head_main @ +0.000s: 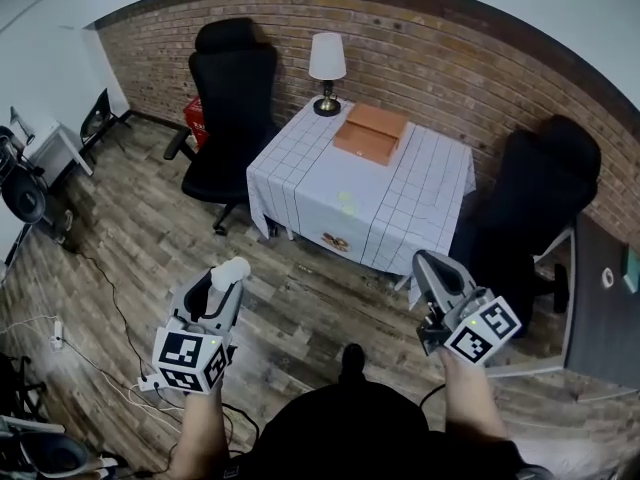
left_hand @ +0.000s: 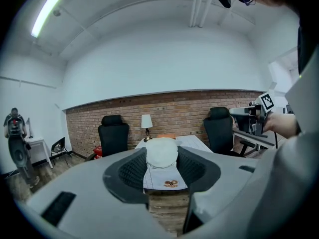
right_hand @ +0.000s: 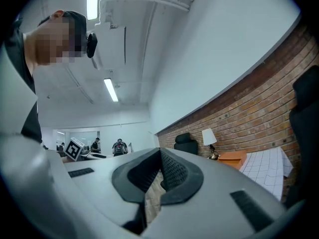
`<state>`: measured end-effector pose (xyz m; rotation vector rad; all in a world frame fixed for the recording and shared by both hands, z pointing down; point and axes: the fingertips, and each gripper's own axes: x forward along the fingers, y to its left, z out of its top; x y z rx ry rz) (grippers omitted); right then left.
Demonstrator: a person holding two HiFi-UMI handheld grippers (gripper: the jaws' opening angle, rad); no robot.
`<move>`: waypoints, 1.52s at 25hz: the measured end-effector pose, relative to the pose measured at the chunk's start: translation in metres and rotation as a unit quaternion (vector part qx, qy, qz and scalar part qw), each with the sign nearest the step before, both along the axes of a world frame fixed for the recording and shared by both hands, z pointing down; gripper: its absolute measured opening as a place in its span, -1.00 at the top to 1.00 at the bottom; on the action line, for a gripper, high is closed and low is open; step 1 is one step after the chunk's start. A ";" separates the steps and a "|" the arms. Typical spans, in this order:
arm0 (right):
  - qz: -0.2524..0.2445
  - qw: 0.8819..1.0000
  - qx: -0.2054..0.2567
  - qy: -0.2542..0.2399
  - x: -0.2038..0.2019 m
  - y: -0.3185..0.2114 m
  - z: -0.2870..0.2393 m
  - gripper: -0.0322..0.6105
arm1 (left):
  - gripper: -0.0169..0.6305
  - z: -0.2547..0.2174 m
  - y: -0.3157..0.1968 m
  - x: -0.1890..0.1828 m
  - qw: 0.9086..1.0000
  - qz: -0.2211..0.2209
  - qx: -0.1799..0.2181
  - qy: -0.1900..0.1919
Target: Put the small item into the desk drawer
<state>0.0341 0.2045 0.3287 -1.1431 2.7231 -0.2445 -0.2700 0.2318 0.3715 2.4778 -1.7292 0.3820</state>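
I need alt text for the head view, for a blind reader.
The left gripper holds a small white round item; the right gripper is shut and empty. Ahead stands a table with a white checked cloth, bearing an orange-brown box and a white-shaded lamp.

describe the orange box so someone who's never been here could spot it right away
In front of the brick wall stands a square table, white with a dark grid. At its far end, right beside the lamp, lies the box. It is the only flat, orange-brown thing there; the lamp is tall with a white shade.
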 end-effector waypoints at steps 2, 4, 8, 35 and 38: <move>-0.006 1.000 -0.008 0.000 0.002 -0.023 0.006 0.89 | 0.37 0.003 -0.024 0.006 1.000 -0.002 -0.005 -0.002; -0.012 1.000 -0.018 0.002 0.006 -0.045 0.013 0.89 | 0.37 0.006 -0.047 0.015 1.000 -0.001 -0.010 -0.002; -0.007 0.999 -0.034 0.000 0.025 -0.082 0.024 0.89 | 0.37 0.013 -0.089 0.042 1.000 0.015 -0.026 -0.007; 0.046 0.997 -0.054 -0.026 0.171 -0.182 0.049 0.89 | 0.37 -0.002 -0.233 0.177 0.996 0.079 -0.018 -0.029; 0.063 0.996 -0.055 -0.023 0.182 -0.193 0.052 0.89 | 0.37 0.003 -0.252 0.182 0.995 0.089 -0.020 -0.029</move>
